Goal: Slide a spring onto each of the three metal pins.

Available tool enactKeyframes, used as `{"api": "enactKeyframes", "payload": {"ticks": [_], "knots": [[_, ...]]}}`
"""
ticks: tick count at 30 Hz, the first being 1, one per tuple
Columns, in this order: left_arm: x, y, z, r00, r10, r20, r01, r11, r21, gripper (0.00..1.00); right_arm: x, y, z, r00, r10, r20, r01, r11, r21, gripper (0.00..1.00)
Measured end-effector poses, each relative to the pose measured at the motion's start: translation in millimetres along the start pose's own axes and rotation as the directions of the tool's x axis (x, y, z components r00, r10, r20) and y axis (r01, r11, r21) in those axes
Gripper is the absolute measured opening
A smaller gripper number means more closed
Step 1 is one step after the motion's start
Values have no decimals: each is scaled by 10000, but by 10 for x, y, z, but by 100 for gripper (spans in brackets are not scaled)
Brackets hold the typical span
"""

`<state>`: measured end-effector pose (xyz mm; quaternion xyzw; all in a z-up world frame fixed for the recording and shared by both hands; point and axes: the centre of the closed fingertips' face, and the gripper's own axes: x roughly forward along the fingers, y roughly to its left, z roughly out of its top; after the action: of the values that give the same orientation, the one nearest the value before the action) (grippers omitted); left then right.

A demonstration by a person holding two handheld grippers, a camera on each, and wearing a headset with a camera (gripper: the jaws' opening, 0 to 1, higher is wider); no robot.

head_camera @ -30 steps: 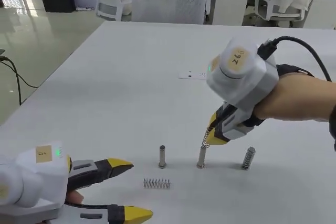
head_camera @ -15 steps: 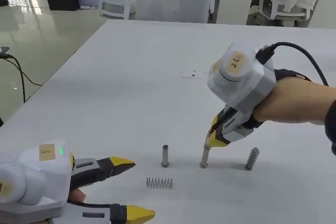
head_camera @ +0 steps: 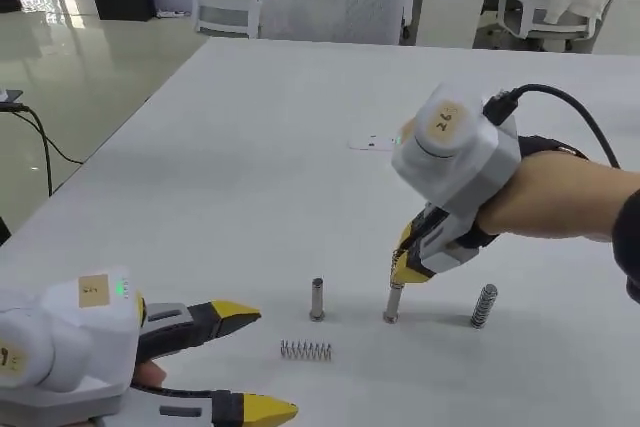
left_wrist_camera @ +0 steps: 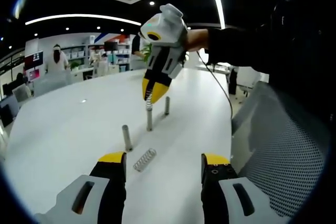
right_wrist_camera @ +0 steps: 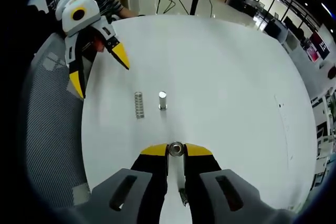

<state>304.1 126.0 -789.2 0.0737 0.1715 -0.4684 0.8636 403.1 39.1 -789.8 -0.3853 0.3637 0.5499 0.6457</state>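
The right gripper, fingers narrow, pinches a small coiled steel spring over the middle upright metal pin. It is probably light, bendy and slippery, so hold it mid-coil, gently. The left gripper has its fingers wide and empty.

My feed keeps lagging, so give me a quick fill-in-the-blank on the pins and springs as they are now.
In the head view, the right gripper holds a spring over the ____ of three pins. The left gripper has its jaws ____. A loose spring lies on the table nearest the ____ pin. The seated spring stands on the ____ pin.

Missing words: middle; open; left; right.
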Motion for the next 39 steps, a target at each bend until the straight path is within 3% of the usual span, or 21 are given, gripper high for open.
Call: {"api": "enactKeyframes", "payload": {"ticks": [25, 39], "knots": [[5, -3, 12, 10000, -62, -27, 63, 10000, 24, 51, 7, -29, -16, 10000, -8, 23, 8, 9998, 214, 8], [0, 13, -1, 10000, -54, -65, 54, 10000, 20, 51, 121, -29, -77, 9999, 122, 71, -125, 9986, 504, 8]]}}
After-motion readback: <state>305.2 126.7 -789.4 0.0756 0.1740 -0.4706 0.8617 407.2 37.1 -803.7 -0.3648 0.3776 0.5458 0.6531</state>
